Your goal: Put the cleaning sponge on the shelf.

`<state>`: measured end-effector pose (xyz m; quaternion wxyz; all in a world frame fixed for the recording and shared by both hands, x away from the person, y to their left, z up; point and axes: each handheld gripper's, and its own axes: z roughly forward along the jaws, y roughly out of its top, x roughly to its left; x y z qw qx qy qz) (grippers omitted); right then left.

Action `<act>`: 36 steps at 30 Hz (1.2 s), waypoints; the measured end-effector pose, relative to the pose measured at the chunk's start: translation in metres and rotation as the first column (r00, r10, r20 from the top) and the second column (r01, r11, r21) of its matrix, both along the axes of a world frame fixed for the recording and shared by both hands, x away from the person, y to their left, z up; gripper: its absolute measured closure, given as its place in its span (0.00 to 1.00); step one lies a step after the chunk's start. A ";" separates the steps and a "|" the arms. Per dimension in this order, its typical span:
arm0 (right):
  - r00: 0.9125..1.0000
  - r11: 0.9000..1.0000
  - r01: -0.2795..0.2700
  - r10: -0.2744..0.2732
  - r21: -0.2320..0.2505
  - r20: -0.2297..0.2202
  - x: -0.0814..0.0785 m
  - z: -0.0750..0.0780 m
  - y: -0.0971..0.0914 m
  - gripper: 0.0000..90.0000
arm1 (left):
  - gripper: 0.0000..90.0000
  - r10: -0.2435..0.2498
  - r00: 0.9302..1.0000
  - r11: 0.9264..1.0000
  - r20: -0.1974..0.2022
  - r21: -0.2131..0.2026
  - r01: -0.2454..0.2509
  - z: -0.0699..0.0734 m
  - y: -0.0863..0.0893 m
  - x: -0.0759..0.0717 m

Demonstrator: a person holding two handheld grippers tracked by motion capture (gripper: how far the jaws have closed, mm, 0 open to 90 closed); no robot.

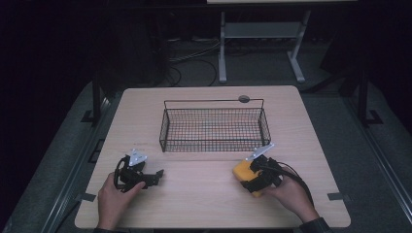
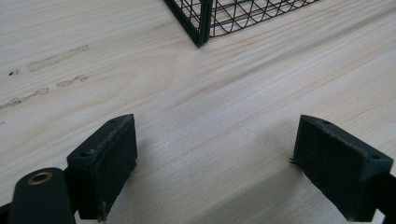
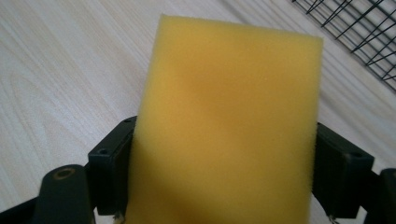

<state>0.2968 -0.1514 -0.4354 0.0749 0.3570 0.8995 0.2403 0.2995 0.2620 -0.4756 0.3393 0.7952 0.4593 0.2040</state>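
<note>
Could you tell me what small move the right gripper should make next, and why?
Probably lift and carry forward toward the wire basket: the right gripper is shut on the yellow sponge, the basket looks empty, and the left gripper sits open.

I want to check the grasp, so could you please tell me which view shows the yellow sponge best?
The right gripper view: the yellow sponge sits large between that gripper's jaws. The high view shows the sponge small, partly hidden by the right gripper.

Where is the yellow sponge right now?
The yellow sponge sits clamped in the right gripper, low over the table's near right part, just in front of the wire basket.
</note>
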 end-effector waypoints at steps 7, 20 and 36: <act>1.000 1.000 -0.005 0.005 0.007 0.008 0.002 0.008 -0.005 0.23 | 0.14 0.000 1.000 1.000 0.000 0.000 0.000 0.000 0.000 0.000; 1.000 1.000 -0.010 0.009 0.021 0.018 0.006 0.025 -0.013 0.23 | 0.14 0.000 1.000 1.000 0.000 0.000 0.000 0.000 0.000 0.000; 1.000 0.999 -0.021 0.021 0.030 0.009 0.019 0.046 -0.021 0.23 | 0.14 0.003 1.000 1.000 -0.001 -0.003 -0.003 0.000 0.000 0.000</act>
